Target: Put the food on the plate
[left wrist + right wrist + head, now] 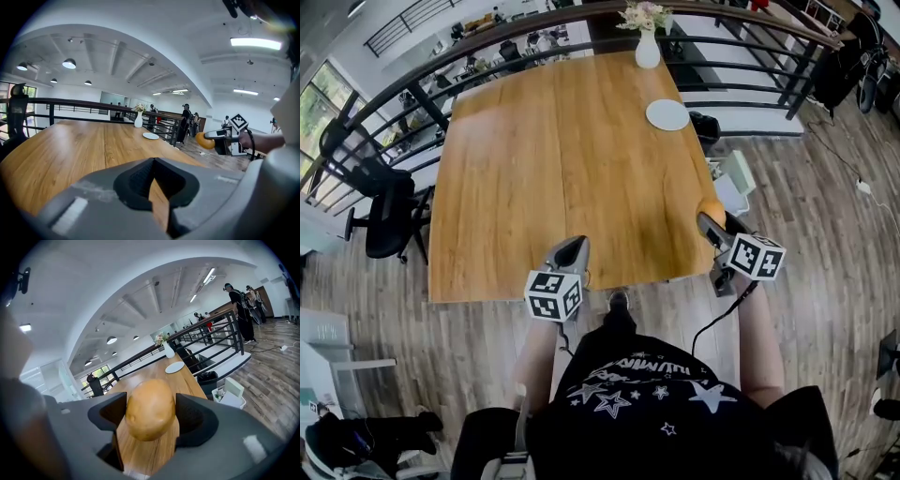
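A yellow-brown potato (150, 409) sits between the two black pads of my right gripper (151, 414), which is shut on it. In the head view the potato (710, 208) hangs at the near right corner of the wooden table (553, 159), in the right gripper (711, 223). The empty white plate (667, 114) lies far off at the table's back right, near a white vase (648, 47) with flowers. My left gripper (573, 247) hovers over the near table edge, its jaw tips together and empty. In the left gripper view the gripper (153, 161) points along the table, with the potato (205, 140) at right and the plate (150, 136) far ahead.
A dark railing (412, 80) curves around the table's back and sides. A black office chair (389, 211) stands to the left. A white bin (733, 183) and a black bin (705, 127) sit on the floor at the right. People (239, 310) stand far off.
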### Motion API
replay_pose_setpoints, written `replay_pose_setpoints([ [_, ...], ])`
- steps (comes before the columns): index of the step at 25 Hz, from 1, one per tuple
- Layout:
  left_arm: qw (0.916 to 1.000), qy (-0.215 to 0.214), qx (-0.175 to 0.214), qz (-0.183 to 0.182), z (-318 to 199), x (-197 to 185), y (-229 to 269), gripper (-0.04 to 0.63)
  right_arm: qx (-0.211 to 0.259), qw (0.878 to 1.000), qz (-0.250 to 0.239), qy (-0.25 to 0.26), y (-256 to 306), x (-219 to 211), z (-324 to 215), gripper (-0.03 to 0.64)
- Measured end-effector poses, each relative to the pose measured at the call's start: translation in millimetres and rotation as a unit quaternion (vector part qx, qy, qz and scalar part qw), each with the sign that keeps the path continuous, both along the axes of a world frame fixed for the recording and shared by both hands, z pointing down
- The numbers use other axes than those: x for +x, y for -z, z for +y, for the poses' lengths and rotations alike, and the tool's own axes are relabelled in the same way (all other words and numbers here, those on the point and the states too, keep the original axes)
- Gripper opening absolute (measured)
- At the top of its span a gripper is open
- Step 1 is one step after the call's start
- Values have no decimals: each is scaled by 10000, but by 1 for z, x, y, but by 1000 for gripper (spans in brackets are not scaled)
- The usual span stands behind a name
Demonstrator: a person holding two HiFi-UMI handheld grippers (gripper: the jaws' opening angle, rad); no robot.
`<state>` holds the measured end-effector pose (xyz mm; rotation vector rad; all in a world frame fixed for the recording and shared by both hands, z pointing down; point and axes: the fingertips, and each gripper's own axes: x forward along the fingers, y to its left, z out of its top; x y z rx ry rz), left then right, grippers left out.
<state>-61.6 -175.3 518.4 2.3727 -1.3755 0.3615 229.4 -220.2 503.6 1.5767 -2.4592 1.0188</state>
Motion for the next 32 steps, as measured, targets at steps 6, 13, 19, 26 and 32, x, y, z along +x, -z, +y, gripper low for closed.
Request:
replay_pose_setpoints([
  [6,10000,-23,79,17,-58,-15,10,0,-66,9999,16,-95,-2,-10,-51,330],
  [13,9999,9,133,60,-114,-42,12,0,-116,9995,161,-226,-3,-20,-105,330],
  [19,9997,-39,183,153,-153,-57,13,0,-138,9990,322,-293,-1,-29,-147,330],
  [26,9992,-80,237,304,-200,-72,22,0,-135,9976,586,-335,8,-42,-198,330],
  [32,9995,-50,149,274,-219,-67,16,0,-208,9972,643,-311,2,-40,-224,330],
])
